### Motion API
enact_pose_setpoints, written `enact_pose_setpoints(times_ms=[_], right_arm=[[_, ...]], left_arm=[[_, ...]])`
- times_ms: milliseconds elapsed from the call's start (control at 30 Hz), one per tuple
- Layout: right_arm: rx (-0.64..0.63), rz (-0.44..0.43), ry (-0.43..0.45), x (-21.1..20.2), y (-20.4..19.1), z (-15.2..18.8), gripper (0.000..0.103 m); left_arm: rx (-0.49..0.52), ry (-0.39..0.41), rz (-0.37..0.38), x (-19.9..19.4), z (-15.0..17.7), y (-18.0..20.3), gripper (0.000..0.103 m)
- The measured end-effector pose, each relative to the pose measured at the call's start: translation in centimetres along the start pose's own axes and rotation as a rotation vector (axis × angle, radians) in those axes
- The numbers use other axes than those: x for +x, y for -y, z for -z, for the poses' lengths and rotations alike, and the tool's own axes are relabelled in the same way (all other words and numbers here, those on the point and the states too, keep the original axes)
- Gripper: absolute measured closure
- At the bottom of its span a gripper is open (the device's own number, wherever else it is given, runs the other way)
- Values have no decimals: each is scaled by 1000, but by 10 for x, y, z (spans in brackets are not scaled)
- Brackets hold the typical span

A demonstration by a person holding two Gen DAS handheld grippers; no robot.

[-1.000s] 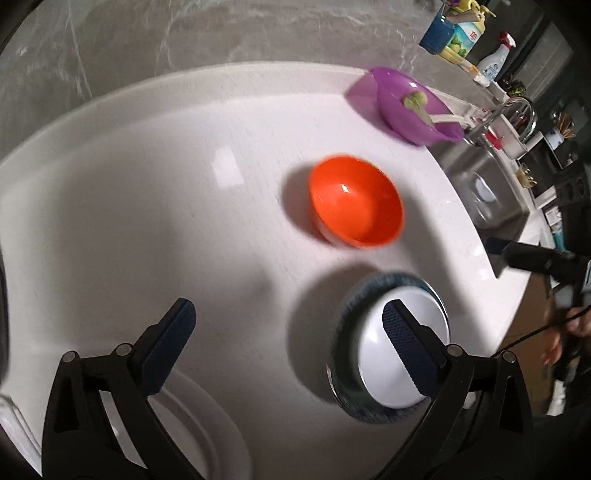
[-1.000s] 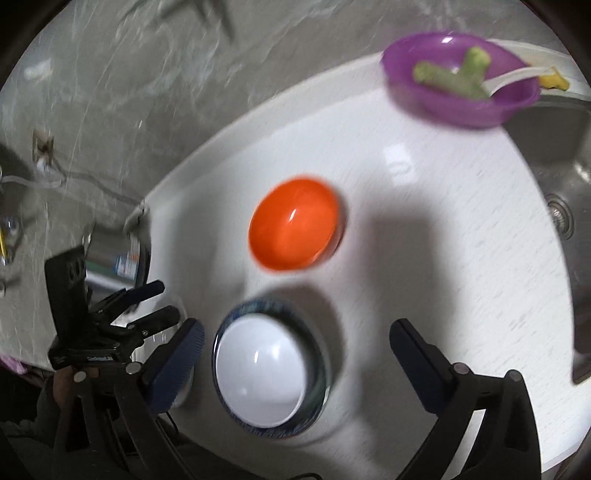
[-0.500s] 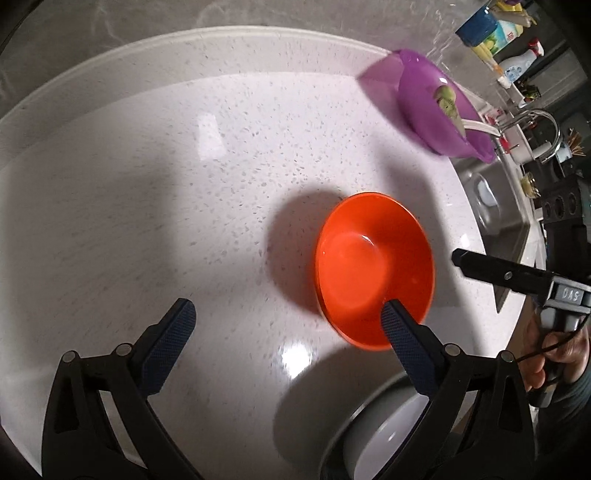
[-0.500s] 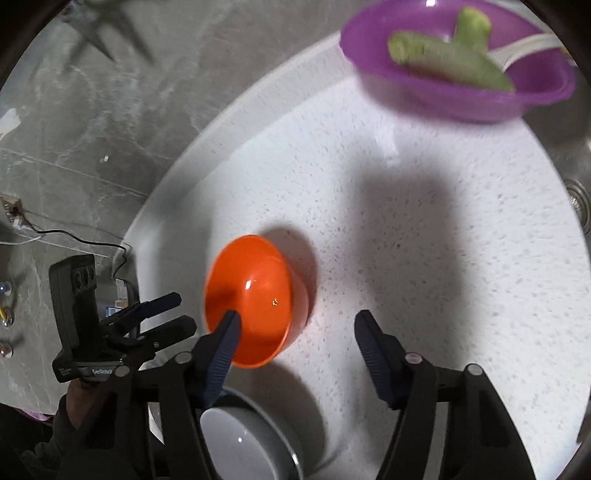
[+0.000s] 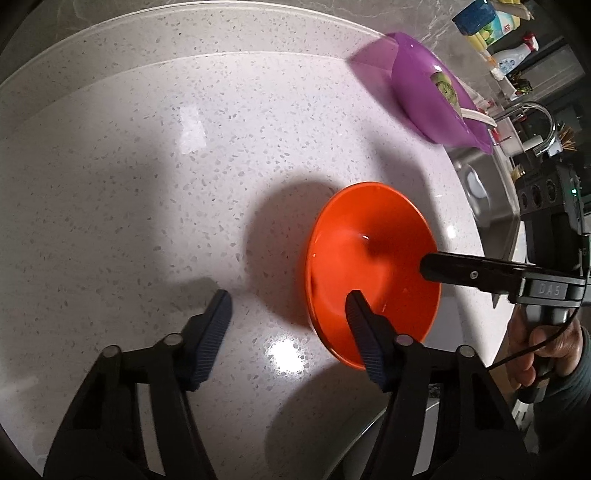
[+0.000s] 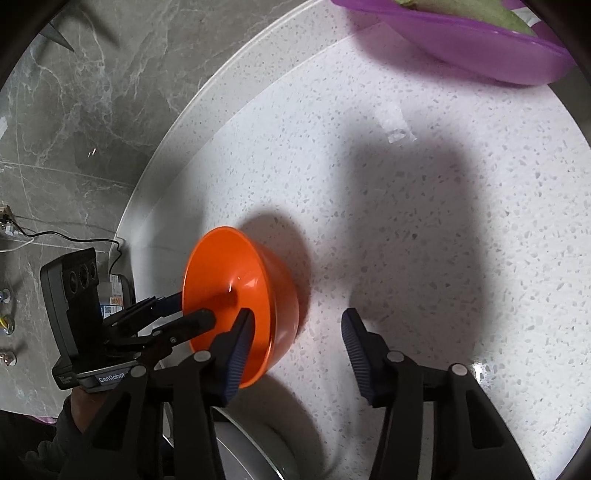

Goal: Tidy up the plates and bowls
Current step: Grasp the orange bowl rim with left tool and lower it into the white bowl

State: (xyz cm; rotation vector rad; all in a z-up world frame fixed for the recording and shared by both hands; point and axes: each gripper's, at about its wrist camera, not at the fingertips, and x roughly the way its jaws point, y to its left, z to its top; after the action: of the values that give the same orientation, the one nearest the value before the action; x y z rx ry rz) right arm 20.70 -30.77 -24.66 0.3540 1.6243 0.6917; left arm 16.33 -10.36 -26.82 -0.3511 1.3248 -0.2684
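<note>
Orange bowl (image 5: 373, 266) rim btwn both tongs: left tongs (image 5: 288, 314), right tongs (image 6: 297, 334), both unclenched.

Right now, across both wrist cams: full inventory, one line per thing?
orange bowl: 1, orange, on the countertop, both grippers straddling its rim
purple bowl: 1, purple, far edge of the counter by the sink, green item and a white utensil inside
white bowl: 1, white, near edge, mostly cut off below the grippers
countertop: 1, white speckled stone
sink: 1, steel, right of the counter, with a faucet
bottles: several, mixed colours, behind the sink, too small to count
left gripper: 1, black with blue pads, open, right finger inside the orange bowl
right gripper: 1, black with blue pads, open, left finger inside the bowl
</note>
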Motion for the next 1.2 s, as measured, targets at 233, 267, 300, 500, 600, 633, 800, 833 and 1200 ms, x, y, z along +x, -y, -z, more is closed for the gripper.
enact_pose_setpoints(times_ms=[233, 267, 300, 500, 600, 633, 800, 833, 1200], right_arm=[[17, -9, -19, 5, 2, -3, 60], [17, -8, -22, 6, 1, -3, 61], [17, -9, -27, 7, 1, -3, 65], [6, -28, -29, 7, -4, -2, 83], [-1, -22, -24, 6, -7, -2, 86], [1, -22, -24, 7, -7, -2, 86], [0, -26, -22, 5, -7, -3, 86], [-1, -26, -21, 4, -8, -3, 86], [-45, -34, 26, -36, -30, 11, 86]], left_arm=[[-4, -19, 23, 3, 3, 4, 74], [-3, -17, 25, 2, 4, 5, 77], [-1, -15, 28, 2, 4, 6, 79], [12, -13, 33, 4, 2, 15, 87], [4, -12, 36, 4, 2, 14, 87], [3, -13, 35, 4, 2, 14, 87], [-7, -8, 40, 0, 2, 14, 88], [-8, -6, 41, -1, 2, 15, 88], [26, 55, 51, -50, 14, 37, 88]])
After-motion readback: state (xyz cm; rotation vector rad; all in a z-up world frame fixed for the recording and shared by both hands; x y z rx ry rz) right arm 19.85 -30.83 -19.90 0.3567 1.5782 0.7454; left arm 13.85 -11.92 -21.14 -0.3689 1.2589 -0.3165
